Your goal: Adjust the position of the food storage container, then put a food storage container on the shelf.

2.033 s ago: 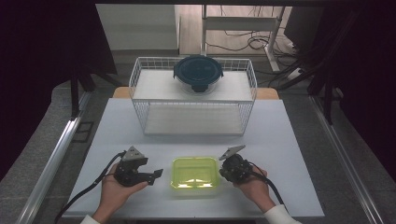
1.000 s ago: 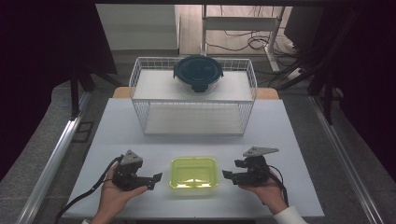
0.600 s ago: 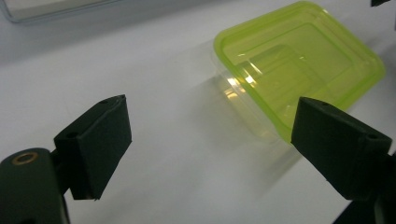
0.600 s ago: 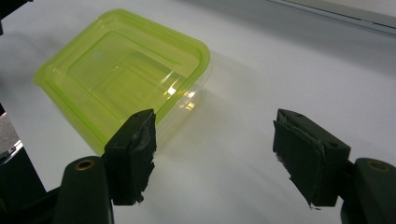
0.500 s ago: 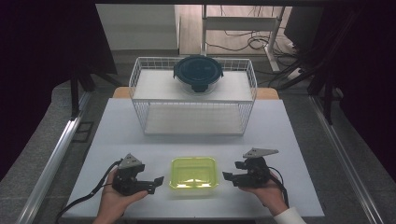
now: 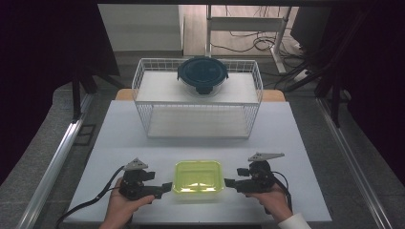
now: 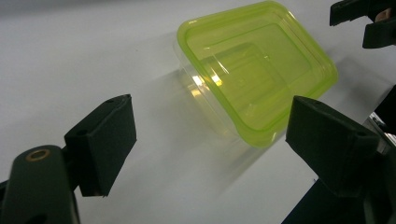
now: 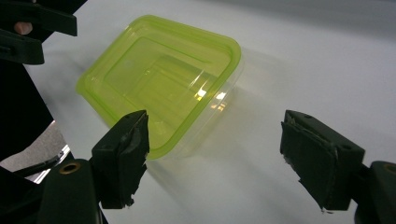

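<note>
Left gripper (image 6: 165,187) just beside the box, jaws apart after closing slightly, nothing between them, green-lidded box (image 6: 198,179) on the worktop (image 6: 296,143) between both grippers, right gripper (image 6: 230,183) near it, jaws just widened, empty.

A white wire basket (image 6: 198,98) stands on the white counter (image 6: 296,143), in the upper middle of the high view. On top of it, toward its far edge, rests a round glass bowl with a dark lid (image 6: 202,74). Behind the counter, at the top of the frame, cables (image 6: 248,45) lie on the floor.
</note>
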